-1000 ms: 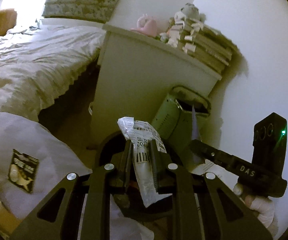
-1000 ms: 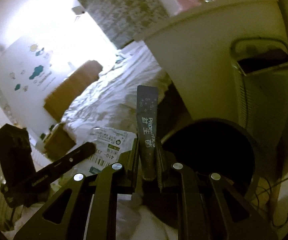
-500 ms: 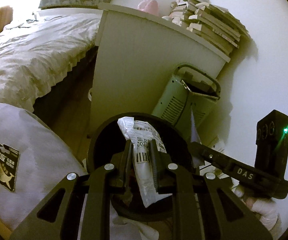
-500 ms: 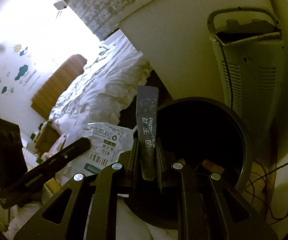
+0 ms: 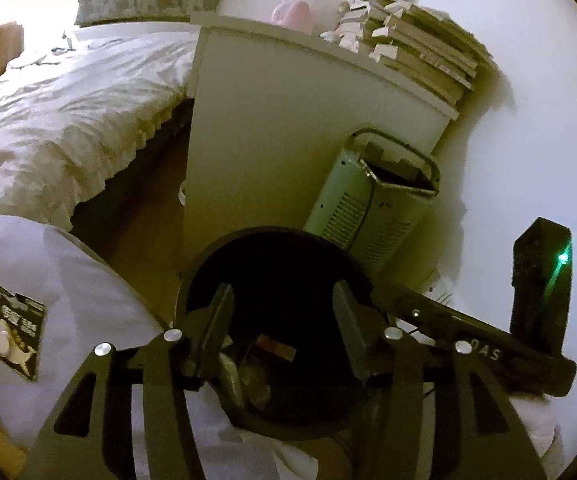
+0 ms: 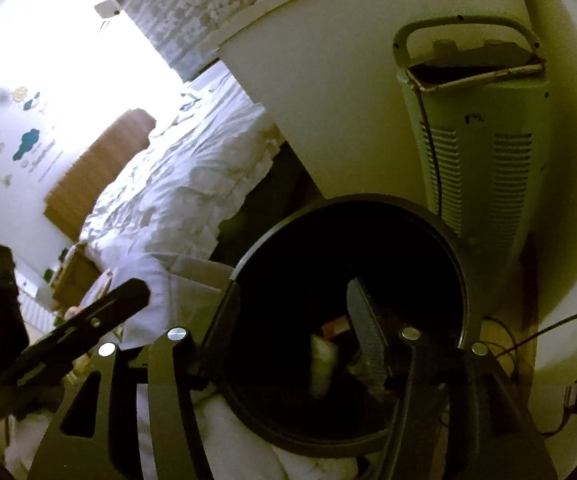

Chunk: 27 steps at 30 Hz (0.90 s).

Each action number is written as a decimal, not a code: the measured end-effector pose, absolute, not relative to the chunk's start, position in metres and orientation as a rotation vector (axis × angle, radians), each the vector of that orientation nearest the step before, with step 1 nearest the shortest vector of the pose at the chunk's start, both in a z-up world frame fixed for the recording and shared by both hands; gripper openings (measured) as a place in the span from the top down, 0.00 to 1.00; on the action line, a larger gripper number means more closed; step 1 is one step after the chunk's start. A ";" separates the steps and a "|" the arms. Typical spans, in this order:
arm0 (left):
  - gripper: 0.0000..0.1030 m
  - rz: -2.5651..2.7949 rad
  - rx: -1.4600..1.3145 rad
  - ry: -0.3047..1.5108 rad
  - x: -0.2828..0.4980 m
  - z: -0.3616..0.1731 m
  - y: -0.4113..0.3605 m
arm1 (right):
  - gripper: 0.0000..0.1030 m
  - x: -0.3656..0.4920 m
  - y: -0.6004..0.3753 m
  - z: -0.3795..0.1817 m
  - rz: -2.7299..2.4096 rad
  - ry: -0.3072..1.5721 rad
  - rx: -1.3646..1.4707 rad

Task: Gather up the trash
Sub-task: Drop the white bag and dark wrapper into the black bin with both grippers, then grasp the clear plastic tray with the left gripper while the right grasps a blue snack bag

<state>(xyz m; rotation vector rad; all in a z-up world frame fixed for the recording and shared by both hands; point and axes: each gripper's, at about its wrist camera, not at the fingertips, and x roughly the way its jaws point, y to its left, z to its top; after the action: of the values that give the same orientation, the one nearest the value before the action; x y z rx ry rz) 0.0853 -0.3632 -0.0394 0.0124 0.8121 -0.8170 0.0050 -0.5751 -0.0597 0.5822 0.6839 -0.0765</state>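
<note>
A dim bedroom seen from two cameras, one on each hand-held gripper, both tilted down over a round black trash bin (image 5: 208, 264) that stands on a brownish floor (image 5: 148, 240).

In the left wrist view, the left gripper (image 5: 280, 320) hangs over the bin's mouth. Its jaws have just been opening and now stand apart with nothing between them. Down inside the dark bin lie pieces of trash (image 5: 248, 364), crumpled wrappers and a small reddish-brown scrap, hard to tell apart in the shadow. The right gripper (image 5: 468, 344) reaches in from the right edge, a green light glowing on its upright block.

In the right wrist view, the right gripper (image 6: 288, 320) also sits above the bin (image 6: 460, 264). Its jaws have likewise just been opening and are apart, holding nothing. A pale wrapper (image 6: 322, 364) and darker bits lie at the bottom of the bin. The left gripper (image 6: 88, 324) shows at the left.

Just behind the bin stands a pale green tower heater (image 5: 372, 208) with a carry handle on top. Behind that is a white cabinet (image 5: 288, 120), its top carrying a stack of books (image 5: 420, 52) and a pink soft toy (image 5: 294, 12). To the left is a bed (image 5: 60, 120) with rumpled white bedding. Closer in, at lower left, a white cushion or bag (image 5: 80, 304) carries a small black snack packet (image 5: 18, 332) on its surface. A white wall (image 5: 528, 100) fills the right side. In the right wrist view, a far wall bears blue stickers (image 6: 26, 144), and thin cables (image 6: 520, 340) trail on the floor beside the bin.
</note>
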 end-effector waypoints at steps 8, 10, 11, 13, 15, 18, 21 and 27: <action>0.36 -0.788 -0.007 0.740 0.072 -0.014 -0.329 | 0.38 0.011 -0.549 -0.043 -0.018 0.671 0.535; 0.34 -0.770 -0.017 0.726 0.070 -0.009 -0.311 | 0.38 0.013 -0.538 -0.038 0.002 0.670 0.519; 0.34 -0.762 -0.024 0.719 0.069 -0.007 -0.303 | 0.38 0.014 -0.532 -0.035 0.012 0.670 0.511; 0.33 -0.735 -0.040 0.707 0.069 -0.003 -0.284 | 0.38 0.018 -0.519 -0.030 0.040 0.671 0.493; 0.33 -0.699 -0.056 0.695 0.069 0.000 -0.259 | 0.37 0.021 -0.505 -0.025 0.070 0.677 0.471; 0.32 -0.629 -0.075 0.685 0.070 0.000 -0.215 | 0.32 0.030 -0.473 -0.016 0.144 0.689 0.433; 0.32 -0.543 -0.092 0.680 0.073 -0.003 -0.166 | 0.27 0.043 -0.437 -0.008 0.225 0.710 0.378; 0.32 -0.350 -0.075 0.685 0.084 -0.015 -0.071 | 0.15 0.069 -0.346 0.015 0.399 0.741 0.240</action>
<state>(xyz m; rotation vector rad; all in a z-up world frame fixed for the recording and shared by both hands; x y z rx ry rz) 0.0839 -0.0711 -0.0147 -0.0748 0.6851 -0.3501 0.0693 -0.3462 0.0148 0.2397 0.7412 0.3995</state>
